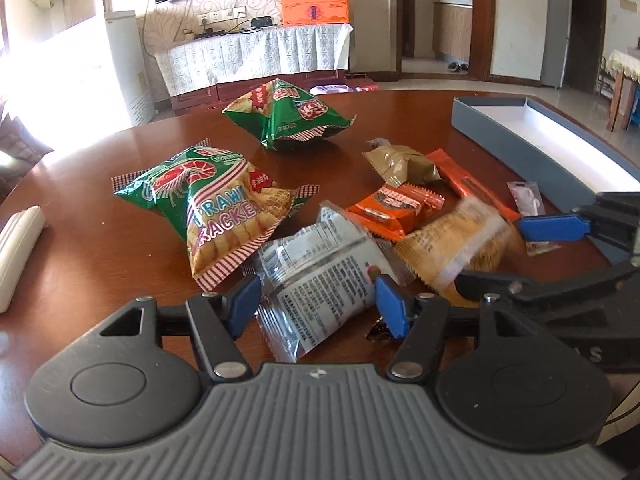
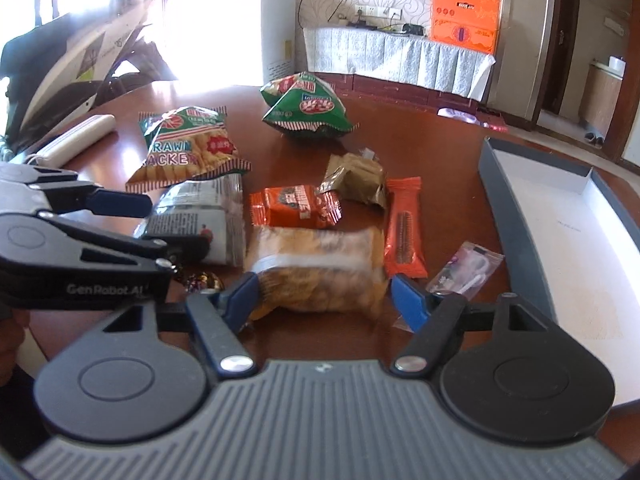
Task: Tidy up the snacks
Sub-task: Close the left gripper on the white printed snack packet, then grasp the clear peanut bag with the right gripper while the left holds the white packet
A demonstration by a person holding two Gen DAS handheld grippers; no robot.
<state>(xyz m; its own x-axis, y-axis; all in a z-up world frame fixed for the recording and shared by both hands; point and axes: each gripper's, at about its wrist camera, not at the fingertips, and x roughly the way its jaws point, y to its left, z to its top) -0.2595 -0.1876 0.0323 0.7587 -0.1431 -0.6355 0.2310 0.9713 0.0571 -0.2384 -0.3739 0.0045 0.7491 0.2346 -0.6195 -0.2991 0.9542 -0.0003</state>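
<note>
A: Nearest the left gripper (image 1: 318,304)?
B: A clear-and-white packet (image 1: 320,276) between its half-open pads, both touching; long axis slants away leftward.
A: The right gripper (image 2: 322,300)?
B: Half-open around a blurred yellow packet (image 2: 320,272) lying crosswise; grip unclear. Bare table (image 2: 440,152) beyond, grey box (image 2: 516,240) rightward.

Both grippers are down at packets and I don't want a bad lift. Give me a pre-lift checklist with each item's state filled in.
1. Left gripper straddles the white-label packet: ok.
2. Left pads pressing on that packet: cannot tell; both look at its edges.
3. Right gripper straddles the yellow packet: ok.
4. Right pads pressing on it: not ok; a gap shows at the right finger.
5. Grey box open and free inside: ok, the part in view holds nothing.
6. Neighbours clear of the lift: not ok; the small clear sachet lies right beside the right finger.
</note>
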